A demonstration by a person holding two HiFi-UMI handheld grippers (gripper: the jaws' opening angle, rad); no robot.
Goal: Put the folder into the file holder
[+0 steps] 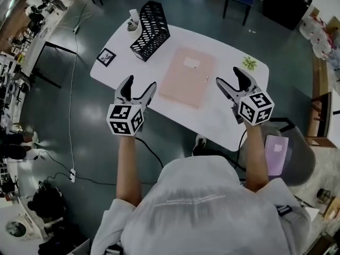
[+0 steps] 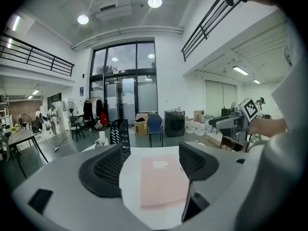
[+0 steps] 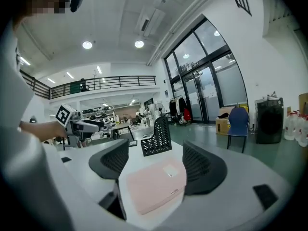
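A pale pink folder [image 1: 187, 75] with a small white label lies flat in the middle of the white table [image 1: 223, 122]. Beyond it, at the table's far left corner, stands a black mesh file holder [image 1: 150, 30]. My left gripper [image 1: 138, 92] hovers open by the table's near left edge, left of the folder. My right gripper [image 1: 233, 82] is open over the near right part of the table, right of the folder. Both gripper views look between empty jaws at the folder [image 2: 162, 182] [image 3: 155, 186] and the holder [image 2: 121, 134] [image 3: 157, 137].
A white cup [image 1: 134, 23] stands beside the file holder, and a small framed picture [image 1: 106, 57] lies near the table's left edge. A small green plant [image 1: 249, 63] sits at the far right corner. A chair [image 1: 285, 154] stands to my right; cables run over the dark floor.
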